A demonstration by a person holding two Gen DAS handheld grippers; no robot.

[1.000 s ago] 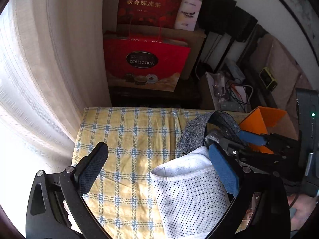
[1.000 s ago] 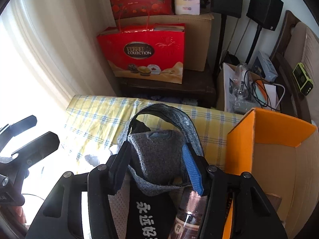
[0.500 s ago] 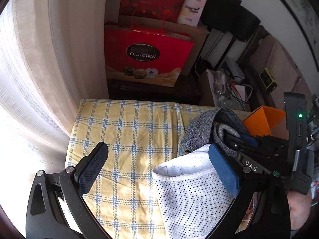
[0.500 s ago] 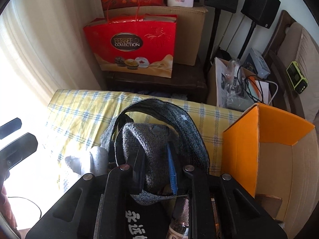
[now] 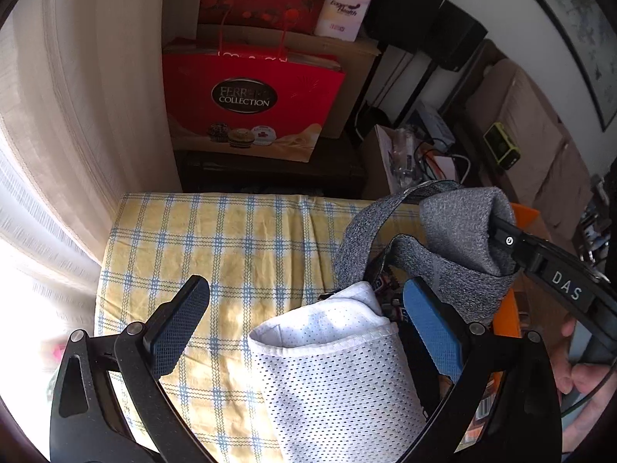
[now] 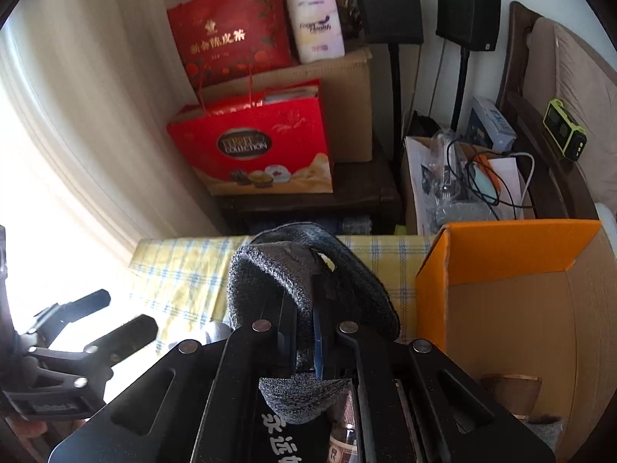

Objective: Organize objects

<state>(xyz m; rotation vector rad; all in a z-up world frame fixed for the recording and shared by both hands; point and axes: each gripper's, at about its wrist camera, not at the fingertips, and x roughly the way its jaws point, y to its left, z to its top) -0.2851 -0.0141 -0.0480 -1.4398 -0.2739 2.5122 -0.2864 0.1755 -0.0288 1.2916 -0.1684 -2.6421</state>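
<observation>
Right gripper (image 6: 304,332) — jaws clamped on grey knit sock (image 6: 270,281), near orange cardboard box (image 6: 509,247). Left gripper (image 5: 308,308) — jaws open over white mesh cloth (image 5: 335,378) on checked tabletop (image 5: 216,239).

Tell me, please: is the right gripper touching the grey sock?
Touching. In the right wrist view the right gripper is closed with the grey sock pinched between its pads. The left wrist view also shows the sock draped over that gripper's tip.

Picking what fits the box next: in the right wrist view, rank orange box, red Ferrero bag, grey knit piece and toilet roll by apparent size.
1. orange box
2. red Ferrero bag or grey knit piece: unsure, the knit is nearer the camera
3. toilet roll
</observation>
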